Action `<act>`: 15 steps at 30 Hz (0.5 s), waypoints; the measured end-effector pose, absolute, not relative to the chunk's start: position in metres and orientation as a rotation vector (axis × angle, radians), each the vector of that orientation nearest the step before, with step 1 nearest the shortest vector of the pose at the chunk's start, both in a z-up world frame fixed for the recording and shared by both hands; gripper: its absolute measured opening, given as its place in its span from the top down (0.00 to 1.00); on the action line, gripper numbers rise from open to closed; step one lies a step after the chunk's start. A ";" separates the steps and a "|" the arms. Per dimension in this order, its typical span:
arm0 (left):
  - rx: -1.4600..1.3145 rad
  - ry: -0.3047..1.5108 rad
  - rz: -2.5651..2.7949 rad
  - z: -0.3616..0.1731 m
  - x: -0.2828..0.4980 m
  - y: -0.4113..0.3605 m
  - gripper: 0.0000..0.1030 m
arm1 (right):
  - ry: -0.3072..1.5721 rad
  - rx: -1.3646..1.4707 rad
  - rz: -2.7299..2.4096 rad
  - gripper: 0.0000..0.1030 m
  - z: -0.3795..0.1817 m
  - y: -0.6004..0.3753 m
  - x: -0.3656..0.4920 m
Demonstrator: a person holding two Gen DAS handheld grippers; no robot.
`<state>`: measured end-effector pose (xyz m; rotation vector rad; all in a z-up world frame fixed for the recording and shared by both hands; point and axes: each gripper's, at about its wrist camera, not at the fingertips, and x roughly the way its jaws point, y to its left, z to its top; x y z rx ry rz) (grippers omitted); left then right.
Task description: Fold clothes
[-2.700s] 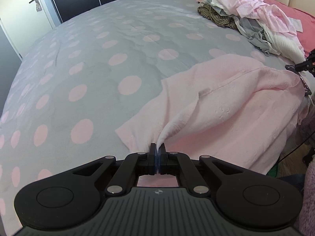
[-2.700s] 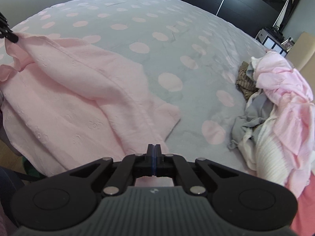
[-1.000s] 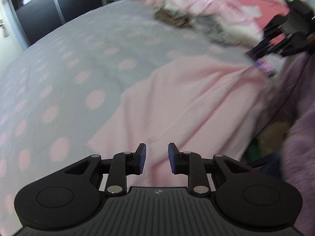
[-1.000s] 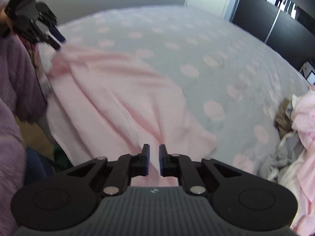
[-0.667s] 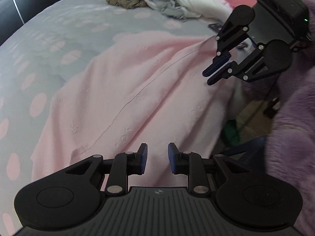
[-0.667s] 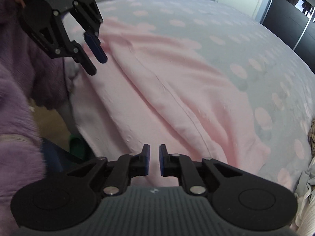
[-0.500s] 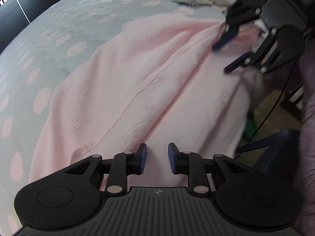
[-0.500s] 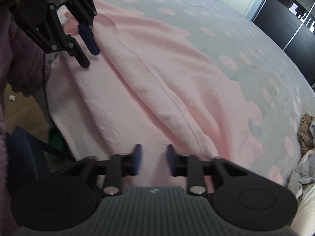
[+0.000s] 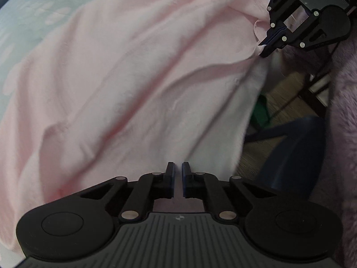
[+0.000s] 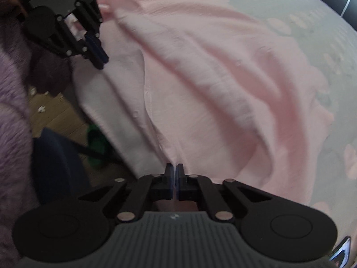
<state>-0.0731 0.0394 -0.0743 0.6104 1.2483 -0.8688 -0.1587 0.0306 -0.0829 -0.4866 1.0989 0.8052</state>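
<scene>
A pale pink garment [image 9: 133,78] lies rumpled over the near edge of the bed, and in the right wrist view the pink garment [image 10: 223,89] spreads away to the right. My left gripper [image 9: 176,169] is down at its hanging hem, jaws almost together with cloth in the narrow gap. From the right wrist view the left gripper [image 10: 99,60] looks shut at the garment's far corner. My right gripper [image 10: 174,169] is shut on the hem near a seam. In the left wrist view the right gripper [image 9: 265,49] pinches a pulled-up corner.
The grey bedcover [image 10: 290,4] with pink dots stretches beyond the garment. A wooden floor [image 9: 279,102] lies below the bed edge, with a green object [image 10: 96,145] on it. A person's fuzzy purple sleeve [image 9: 343,134] and a dark blue leg [image 10: 55,163] are close by.
Both grippers dropped the far corners, swung open to the near hem, then closed on it. The garment now shows fresh folds running between the two grips.
</scene>
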 end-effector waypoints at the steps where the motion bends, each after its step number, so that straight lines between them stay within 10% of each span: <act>1: 0.610 1.267 -0.892 -0.075 -0.077 0.039 0.96 | 1.115 -0.489 0.834 0.98 -0.083 0.031 -0.163; 15: 0.533 1.087 -1.020 -0.035 -0.102 0.053 0.84 | 1.190 -0.575 1.028 0.89 -0.081 0.041 -0.198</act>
